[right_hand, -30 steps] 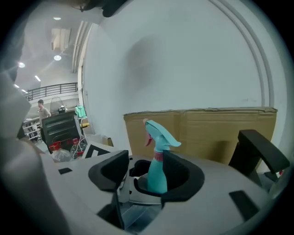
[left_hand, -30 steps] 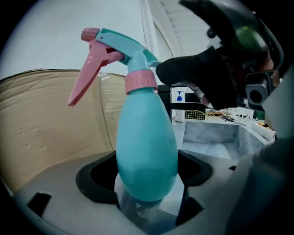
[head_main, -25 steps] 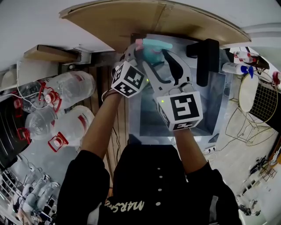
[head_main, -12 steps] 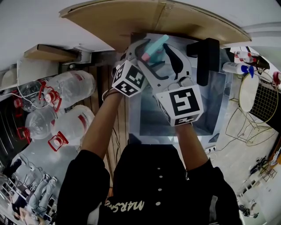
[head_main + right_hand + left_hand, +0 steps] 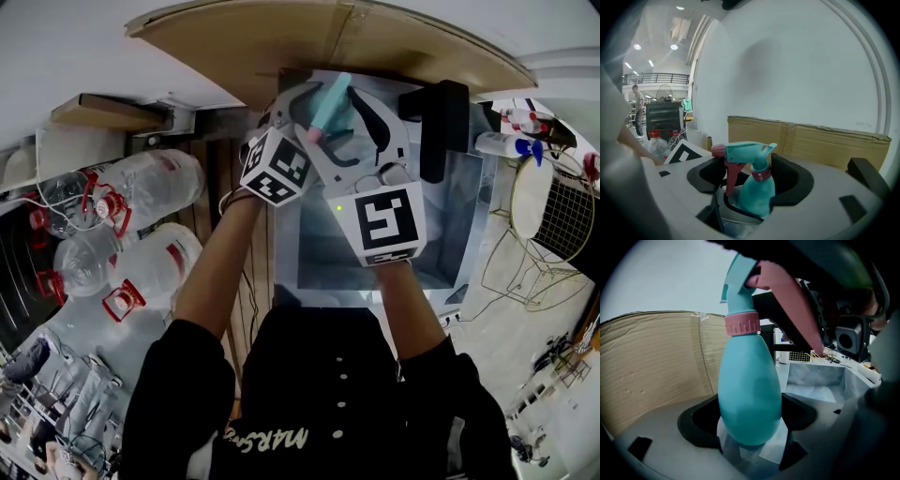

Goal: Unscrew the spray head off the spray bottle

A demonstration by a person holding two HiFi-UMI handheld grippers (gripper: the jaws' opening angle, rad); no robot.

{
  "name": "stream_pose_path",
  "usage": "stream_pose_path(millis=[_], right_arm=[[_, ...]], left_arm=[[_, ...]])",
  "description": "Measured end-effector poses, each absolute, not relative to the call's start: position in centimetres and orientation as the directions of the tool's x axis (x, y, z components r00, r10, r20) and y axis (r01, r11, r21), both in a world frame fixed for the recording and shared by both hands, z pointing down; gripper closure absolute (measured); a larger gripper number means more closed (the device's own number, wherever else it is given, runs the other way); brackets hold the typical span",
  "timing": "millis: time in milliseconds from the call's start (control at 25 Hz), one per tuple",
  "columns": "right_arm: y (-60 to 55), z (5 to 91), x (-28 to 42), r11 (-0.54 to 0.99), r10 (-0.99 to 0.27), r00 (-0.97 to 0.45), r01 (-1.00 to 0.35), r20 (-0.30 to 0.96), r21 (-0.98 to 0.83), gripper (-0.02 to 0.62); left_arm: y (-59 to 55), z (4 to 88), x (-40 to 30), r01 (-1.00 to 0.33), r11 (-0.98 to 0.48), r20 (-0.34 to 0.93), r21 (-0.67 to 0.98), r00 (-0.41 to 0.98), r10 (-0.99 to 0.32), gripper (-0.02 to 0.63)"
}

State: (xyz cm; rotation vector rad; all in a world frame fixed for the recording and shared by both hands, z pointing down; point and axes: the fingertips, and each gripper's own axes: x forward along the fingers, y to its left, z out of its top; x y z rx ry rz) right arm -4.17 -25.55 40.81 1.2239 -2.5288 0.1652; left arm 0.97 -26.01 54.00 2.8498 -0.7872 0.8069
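Note:
A teal spray bottle (image 5: 749,390) with a pink collar (image 5: 742,324) and pink trigger (image 5: 787,310) stands upright between the black pads of my left gripper (image 5: 750,430), which is shut on its lower body. In the right gripper view the teal spray head (image 5: 745,151) with its pink nozzle rises between the wide jaws of my right gripper (image 5: 750,180), which is open and does not clamp it. From the head view the bottle (image 5: 330,101) is above both marker cubes, with the left gripper (image 5: 295,105) beside the right gripper (image 5: 345,141).
A cardboard sheet (image 5: 309,42) lies behind a grey metal tray (image 5: 450,244). A black block (image 5: 442,127) stands at the tray's right. Large water jugs (image 5: 141,187) lie on the floor at left. More spray bottles (image 5: 506,145) and a wire basket (image 5: 562,211) are at right.
The right gripper's jaws have spread apart off the spray head. The spray head has swung round, its pink nozzle now pointing toward the person.

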Motion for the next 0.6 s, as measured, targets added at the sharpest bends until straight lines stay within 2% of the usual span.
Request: stream_pose_path(millis=[400, 480, 520, 600], right_arm=[[-25.0, 39.7, -2.7, 0.604, -0.774, -0.566, -0.795, 0.283, 0.060, 0.395], [-24.8, 39.8, -2.2, 0.583, -0.790, -0.545, -0.810, 0.281, 0.069, 0.449], [-24.8, 39.9, -1.9, 0.568, -0.800, -0.530, -0.820, 0.283, 0.072, 0.501], [-25.0, 40.1, -1.3, 0.550, -0.810, -0.512, -0.832, 0.286, 0.069, 0.518]], left_arm=[[-26.4, 53.7, 0.9, -0.511, -0.856, 0.498, -0.072, 0.725, -0.475, 0.198], [-26.4, 53.7, 0.9, -0.511, -0.856, 0.497, -0.072, 0.726, -0.475, 0.198], [-26.4, 53.7, 0.8, -0.510, -0.857, 0.496, -0.072, 0.727, -0.475, 0.199], [-26.2, 53.7, 0.8, -0.507, -0.859, 0.494, -0.072, 0.730, -0.472, 0.198]])
